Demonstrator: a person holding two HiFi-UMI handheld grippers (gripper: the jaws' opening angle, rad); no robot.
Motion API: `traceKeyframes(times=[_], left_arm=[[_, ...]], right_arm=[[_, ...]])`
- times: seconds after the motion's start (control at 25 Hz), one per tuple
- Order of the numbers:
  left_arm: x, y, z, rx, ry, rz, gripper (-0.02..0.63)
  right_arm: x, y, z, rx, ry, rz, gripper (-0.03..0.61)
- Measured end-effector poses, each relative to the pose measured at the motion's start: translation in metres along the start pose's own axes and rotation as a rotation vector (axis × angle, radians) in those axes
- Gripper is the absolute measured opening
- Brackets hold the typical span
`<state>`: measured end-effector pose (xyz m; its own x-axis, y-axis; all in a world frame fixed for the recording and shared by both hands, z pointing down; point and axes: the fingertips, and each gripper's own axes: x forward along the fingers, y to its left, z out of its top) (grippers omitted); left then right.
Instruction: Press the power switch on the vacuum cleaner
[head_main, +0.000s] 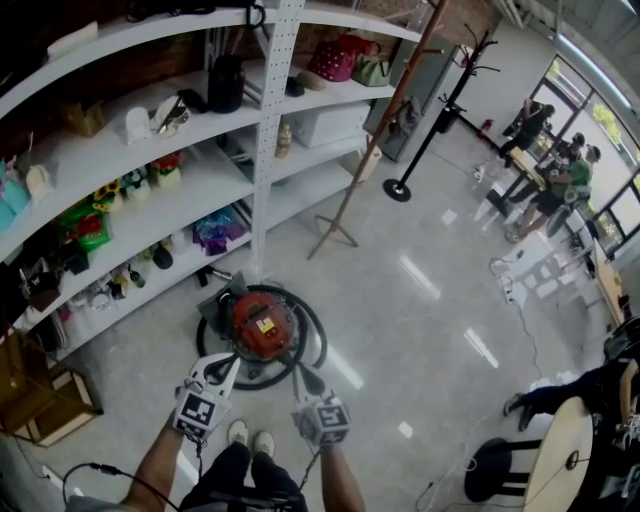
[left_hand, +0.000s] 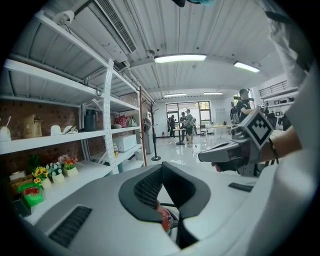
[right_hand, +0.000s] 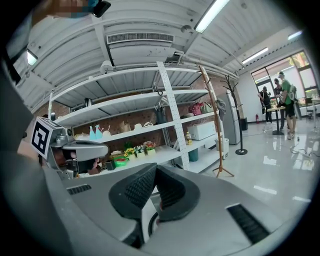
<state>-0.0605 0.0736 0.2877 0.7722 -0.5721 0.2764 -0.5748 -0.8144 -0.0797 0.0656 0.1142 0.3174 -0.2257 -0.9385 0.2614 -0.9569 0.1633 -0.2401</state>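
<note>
Down by the foot of the white metal shelves (head_main: 110, 160), on the glossy pale floor (head_main: 430, 300), sits the vacuum cleaner (head_main: 262, 322). It is a round red drum with a black hose (head_main: 318, 345) looped around it. Both tongs hover at its near side. The left gripper (head_main: 236, 360) and the right gripper (head_main: 299, 373) each have their jaws closed tip to tip on nothing, with the ribbed dark pads meeting.

My worry is aim (the switch is too small for me to pick out on that smooth domed top). A hard plastic tip could skid off the curve, or land on the yellow label (head_main: 266, 326) instead. An off-centre shove might also scoot the drum across that slick floor, or snag the springy hose.
</note>
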Motion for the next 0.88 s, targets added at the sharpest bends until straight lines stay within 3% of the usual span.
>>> traceKeyframes(times=[0.88], left_arm=[[-0.006,-0.004,0.069,0.091,-0.08,-0.01,0.006]], right_arm=[[-0.045,-0.009,0.069,-0.044,-0.097,-0.039,0.011]])
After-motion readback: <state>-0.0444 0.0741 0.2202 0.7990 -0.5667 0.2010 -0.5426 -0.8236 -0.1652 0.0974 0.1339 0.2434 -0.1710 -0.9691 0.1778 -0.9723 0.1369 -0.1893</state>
